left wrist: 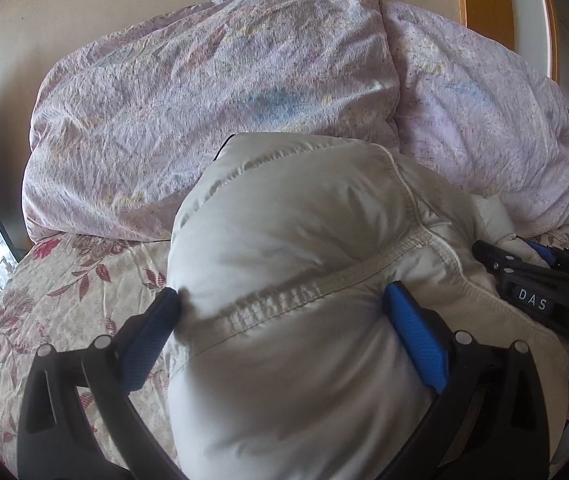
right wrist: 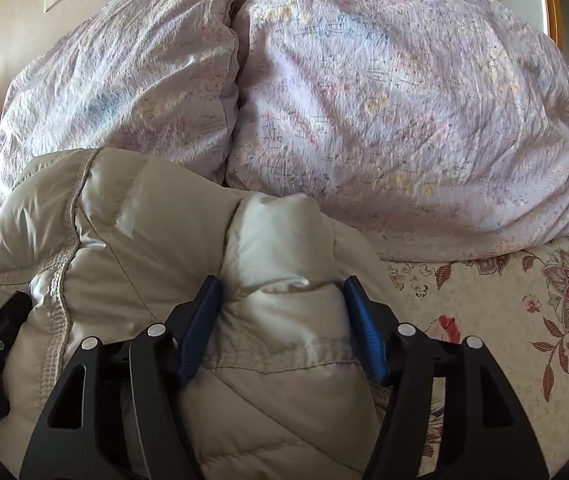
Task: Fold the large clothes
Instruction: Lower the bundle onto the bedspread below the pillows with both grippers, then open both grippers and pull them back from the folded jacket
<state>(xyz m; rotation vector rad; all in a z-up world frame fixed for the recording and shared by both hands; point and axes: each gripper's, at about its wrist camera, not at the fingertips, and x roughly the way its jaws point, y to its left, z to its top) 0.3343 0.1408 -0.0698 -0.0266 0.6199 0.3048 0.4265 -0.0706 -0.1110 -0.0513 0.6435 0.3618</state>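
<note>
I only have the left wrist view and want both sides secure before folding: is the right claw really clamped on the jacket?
Observer: Yes. The right claw has both pads pressed into a pale, puffy fold of the jacket, which bulges up between them.
Operator: What lies to its right?
Observer: Only the flowered bedsheet shows on that side, up to the lilac quilt behind.
Operator: Any seam near that grip?
Observer: A stitched seam runs across the jacket between the two fingers, just nearer the camera than the pads' tips.
</note>
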